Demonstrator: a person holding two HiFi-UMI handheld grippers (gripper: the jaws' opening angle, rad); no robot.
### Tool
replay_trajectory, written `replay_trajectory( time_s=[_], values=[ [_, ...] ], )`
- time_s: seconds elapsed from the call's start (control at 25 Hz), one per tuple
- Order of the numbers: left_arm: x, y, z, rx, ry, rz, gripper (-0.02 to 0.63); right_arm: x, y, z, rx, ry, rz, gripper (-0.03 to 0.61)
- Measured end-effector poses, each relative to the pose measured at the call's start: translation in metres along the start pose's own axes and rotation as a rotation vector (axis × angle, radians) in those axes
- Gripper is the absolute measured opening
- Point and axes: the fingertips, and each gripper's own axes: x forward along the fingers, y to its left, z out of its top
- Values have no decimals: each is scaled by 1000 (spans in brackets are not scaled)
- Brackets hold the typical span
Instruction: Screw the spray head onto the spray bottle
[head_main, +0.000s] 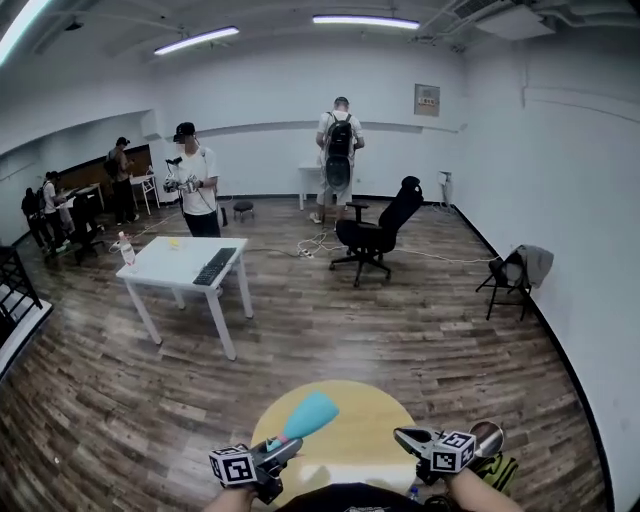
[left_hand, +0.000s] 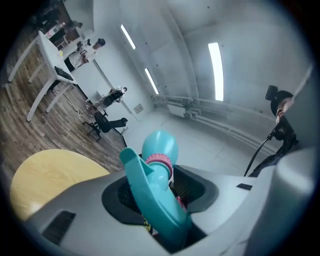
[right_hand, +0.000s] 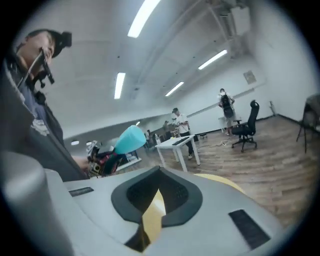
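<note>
Grip by the left gripper (head_main: 290, 447) on a teal spray bottle (head_main: 310, 413), with jaws kept partway apart by what is pressed between them. Lodged between those jaws: the spray head (left_hand: 162, 210), with its teal trigger (left_hand: 137, 170) slanting up out of the gap. Just past the jaw tips, a pink collar (left_hand: 161, 162); beyond that, the bottle's rounded body, pointing away from the jaws and clear of everything else. Cannot tell how firmly the head is seated on the bottle at the collar.

Right gripper (head_main: 405, 437) with jaws together and nothing between them; only a yellow sliver of the round tabletop (head_main: 365, 430) visible through the narrow gap. Off to the left of these jaws and well apart from them, the bottle sticking out from the other gripper.

Below and ahead of both sets of jaws, the yellow tabletop. Well beyond both, on wood flooring, a white table (head_main: 170, 265) and a black office chair (head_main: 375, 235).
</note>
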Motion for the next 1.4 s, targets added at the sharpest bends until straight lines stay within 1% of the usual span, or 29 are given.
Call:
replay_trajectory(
  time_s=[0.04, 0.12, 0.16, 0.24, 0.36, 0.68, 0.92, 1.12, 1.4],
  values=[
    [-4, 1, 2, -7, -25, 2, 196, -3, 1, -4, 67, -35, 20, 25],
    [-8, 1, 5, -13, -52, 1, 198, -6, 9, -8, 163, -92, 80, 23],
    [-10, 3, 5, -11, -56, 2, 198, -6, 12, -8, 196, -117, 102, 21],
    [-9, 5, 6, -5, -58, 1, 198, -5, 10, -6, 229, -149, 118, 21],
    [-5, 2, 9, -3, -54, -9, 198, 0, 6, -5, 219, -128, 121, 20],
    [-8, 2, -5, -24, -28, -6, 198, 3, 16, -23, 171, -53, 118, 20],
    [-9, -2, -5, -27, -34, -10, 198, 3, 17, -28, 154, -41, 131, 20],
    [-8, -3, -12, -35, -23, -11, 197, 2, 22, -37, 168, -23, 137, 20],
    [-6, 0, -12, -44, -21, -12, 196, 0, 15, -39, 165, -25, 128, 20]
  ],
)
